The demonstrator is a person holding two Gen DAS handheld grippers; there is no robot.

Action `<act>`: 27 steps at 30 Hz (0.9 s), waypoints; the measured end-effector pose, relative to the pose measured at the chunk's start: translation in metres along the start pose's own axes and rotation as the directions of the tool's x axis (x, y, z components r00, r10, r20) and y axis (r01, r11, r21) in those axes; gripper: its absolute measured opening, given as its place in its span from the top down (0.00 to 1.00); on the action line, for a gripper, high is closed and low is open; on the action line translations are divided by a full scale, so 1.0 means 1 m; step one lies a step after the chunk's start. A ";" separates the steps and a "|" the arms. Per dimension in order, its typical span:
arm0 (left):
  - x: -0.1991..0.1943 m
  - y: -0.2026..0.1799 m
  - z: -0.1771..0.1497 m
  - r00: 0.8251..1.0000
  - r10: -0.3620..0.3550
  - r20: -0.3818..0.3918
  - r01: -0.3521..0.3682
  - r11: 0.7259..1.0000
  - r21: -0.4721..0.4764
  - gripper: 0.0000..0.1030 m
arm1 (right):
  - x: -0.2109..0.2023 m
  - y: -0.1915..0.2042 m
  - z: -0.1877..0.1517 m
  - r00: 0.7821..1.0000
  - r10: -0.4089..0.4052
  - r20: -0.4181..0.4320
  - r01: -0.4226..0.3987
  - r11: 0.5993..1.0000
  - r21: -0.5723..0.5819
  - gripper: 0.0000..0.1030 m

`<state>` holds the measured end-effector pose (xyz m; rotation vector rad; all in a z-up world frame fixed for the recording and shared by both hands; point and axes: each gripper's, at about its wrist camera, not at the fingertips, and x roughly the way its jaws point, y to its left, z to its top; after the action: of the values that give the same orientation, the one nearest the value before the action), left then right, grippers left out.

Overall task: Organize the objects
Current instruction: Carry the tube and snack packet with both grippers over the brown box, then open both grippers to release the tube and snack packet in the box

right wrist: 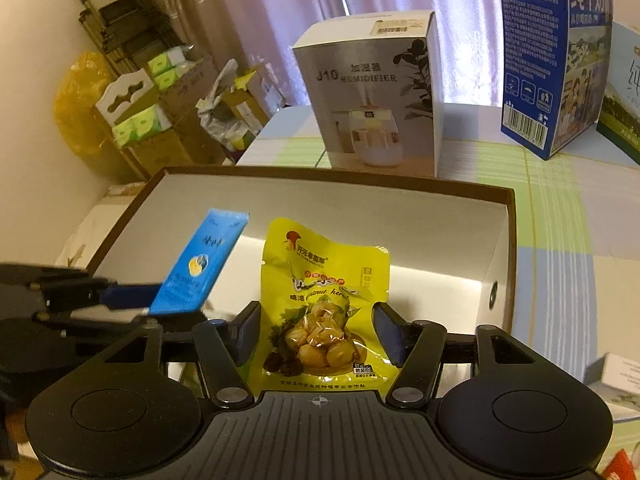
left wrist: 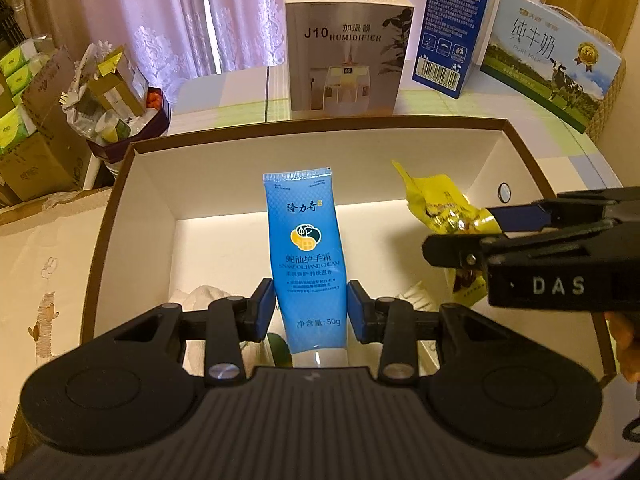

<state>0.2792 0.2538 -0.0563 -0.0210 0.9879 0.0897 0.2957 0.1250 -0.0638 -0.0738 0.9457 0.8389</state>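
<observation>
Grippers both working over the open box [left wrist: 516, 148]. Left gripper [left wrist: 311, 312] is clamping a blue hand cream tube [left wrist: 306, 248] w/ pads on both sides, tube standing upright above the box interior, cap end nearest the camera. Right gripper [right wrist: 316, 332] is pinching a yellow chestnut packet [right wrist: 324, 300] betw. its pads, also hanging over the box, just right of the tube. White cloth [left wrist: 204, 294] is lying on the box floor below. Beyond the box, humidifier carton [left wrist: 344, 44], blue carton [left wrist: 452, 28] & milk box [left wrist: 548, 60] are standing on the table [right wrist: 560, 208].
</observation>
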 end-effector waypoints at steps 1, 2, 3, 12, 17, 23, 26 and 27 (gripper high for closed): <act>0.001 0.000 0.001 1.000 -0.002 -0.002 0.002 1.000 -0.002 0.68 | 0.002 -0.002 0.002 1.000 -0.001 0.010 0.001 1.000 0.012 0.42; 0.003 0.001 0.001 1.000 -0.005 -0.002 0.005 1.000 -0.003 0.68 | 0.003 -0.003 0.002 1.000 -0.004 0.019 0.004 1.000 0.016 0.41; 0.004 0.001 0.002 1.000 -0.009 -0.002 0.009 1.000 -0.003 0.68 | 0.004 -0.004 0.003 1.000 -0.013 0.025 0.013 1.000 0.016 0.39; 0.012 -0.002 0.005 0.999 -0.035 -0.015 0.035 0.999 -0.010 0.67 | 0.003 -0.006 0.005 0.999 -0.022 0.045 0.022 1.000 -0.003 0.35; 0.015 -0.004 0.005 0.999 -0.043 -0.019 0.043 0.999 -0.008 0.67 | -0.001 -0.007 0.003 0.999 -0.029 0.039 0.029 0.999 -0.013 0.35; 0.008 -0.002 0.008 1.000 -0.030 0.010 0.030 1.000 -0.008 0.50 | -0.008 -0.006 -0.001 0.999 -0.023 0.032 0.024 0.999 -0.033 0.34; 0.003 0.001 0.008 1.000 -0.022 0.013 0.022 1.000 -0.018 0.48 | -0.014 -0.003 -0.005 0.999 -0.014 0.028 0.015 0.999 -0.048 0.34; 0.001 0.002 0.007 1.000 -0.017 0.010 0.017 1.000 -0.023 0.46 | -0.016 -0.002 -0.006 1.000 -0.012 0.027 0.014 0.998 -0.054 0.34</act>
<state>0.2853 0.2564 -0.0532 -0.0507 0.9771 0.0854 0.2877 0.1115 -0.0558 -0.1154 0.8962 0.8516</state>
